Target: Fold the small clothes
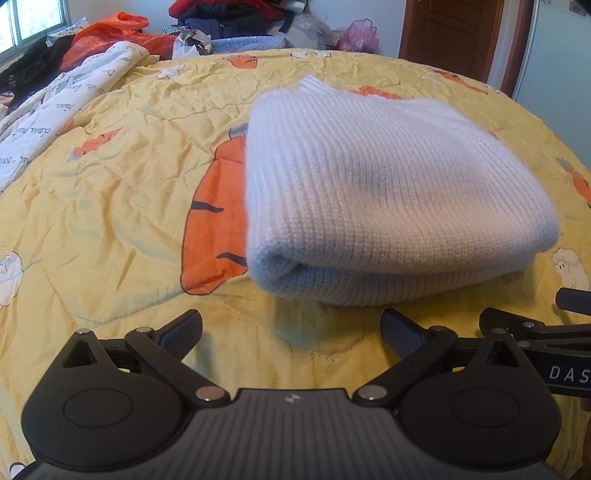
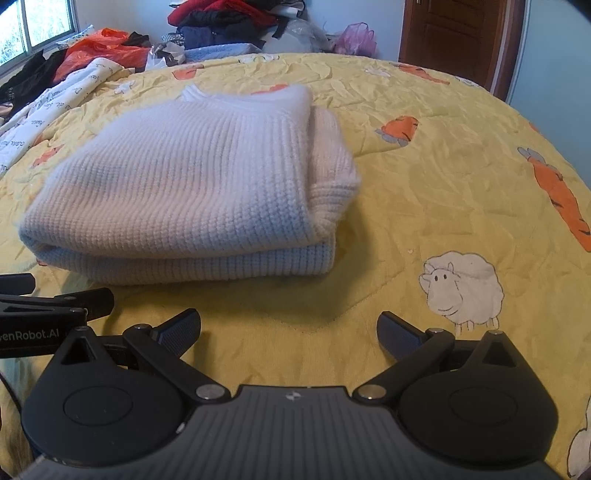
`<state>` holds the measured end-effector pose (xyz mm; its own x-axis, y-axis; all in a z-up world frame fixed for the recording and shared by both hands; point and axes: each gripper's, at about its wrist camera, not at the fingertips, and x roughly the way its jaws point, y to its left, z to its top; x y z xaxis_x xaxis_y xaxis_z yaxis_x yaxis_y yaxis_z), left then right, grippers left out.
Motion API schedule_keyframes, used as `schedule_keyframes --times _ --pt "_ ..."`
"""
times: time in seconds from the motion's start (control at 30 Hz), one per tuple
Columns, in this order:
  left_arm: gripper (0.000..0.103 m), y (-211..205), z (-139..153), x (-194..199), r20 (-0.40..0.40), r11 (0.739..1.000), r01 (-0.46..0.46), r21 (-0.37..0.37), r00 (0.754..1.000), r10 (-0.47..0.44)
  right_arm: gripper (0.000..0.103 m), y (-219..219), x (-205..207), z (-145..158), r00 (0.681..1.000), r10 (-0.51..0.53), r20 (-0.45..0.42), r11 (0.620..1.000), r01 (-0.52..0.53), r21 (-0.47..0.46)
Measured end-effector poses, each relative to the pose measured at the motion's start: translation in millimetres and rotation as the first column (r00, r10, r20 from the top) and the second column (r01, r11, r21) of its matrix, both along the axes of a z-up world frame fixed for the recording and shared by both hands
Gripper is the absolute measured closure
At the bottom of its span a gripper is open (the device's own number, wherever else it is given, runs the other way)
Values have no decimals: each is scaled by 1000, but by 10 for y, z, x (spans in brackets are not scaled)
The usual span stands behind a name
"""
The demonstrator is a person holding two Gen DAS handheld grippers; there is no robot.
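Observation:
A white knitted sweater (image 1: 388, 192) lies folded into a thick rectangle on the yellow quilt (image 1: 110, 206); in the right wrist view the same sweater (image 2: 192, 192) sits left of centre with a ribbed cuff poking out on its right side. My left gripper (image 1: 291, 328) is open just in front of the sweater's near fold, holding nothing. Over bare quilt (image 2: 424, 184), near the sweater's right front corner, my right gripper (image 2: 288, 328) is open too and empty. Each view catches the other gripper at its edge.
A white printed blanket (image 1: 55, 107) and an orange plastic bag (image 1: 107, 37) lie at the far left. A heap of dark and red clothes (image 2: 229, 22) is piled at the bed's far end. A brown door (image 1: 450, 29) stands far right.

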<state>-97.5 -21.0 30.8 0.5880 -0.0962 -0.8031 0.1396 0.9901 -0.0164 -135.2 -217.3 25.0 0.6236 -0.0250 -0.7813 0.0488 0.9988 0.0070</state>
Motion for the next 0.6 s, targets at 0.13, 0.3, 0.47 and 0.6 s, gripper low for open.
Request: schedule_keyframes --times 0.13,0.3,0.47,0.6 --pt "0 37 108 -36 16 1000 -5 -25 1000 5 0 -1 -2 84 1000 6 13 1000 -6 -7" --pt "0 75 292 -180 102 999 -20 -45 995 24 0 -3 -14 163 1000 8 23 1000 -8 6" --pt "0 124 504 -297 163 996 -38 -78 985 50 0 -5 -56 240 999 16 42 1000 -17 13" --pt "0 180 641 -394 172 990 53 -129 985 -30 0 -39 -118 303 997 34 64 999 -36 36"
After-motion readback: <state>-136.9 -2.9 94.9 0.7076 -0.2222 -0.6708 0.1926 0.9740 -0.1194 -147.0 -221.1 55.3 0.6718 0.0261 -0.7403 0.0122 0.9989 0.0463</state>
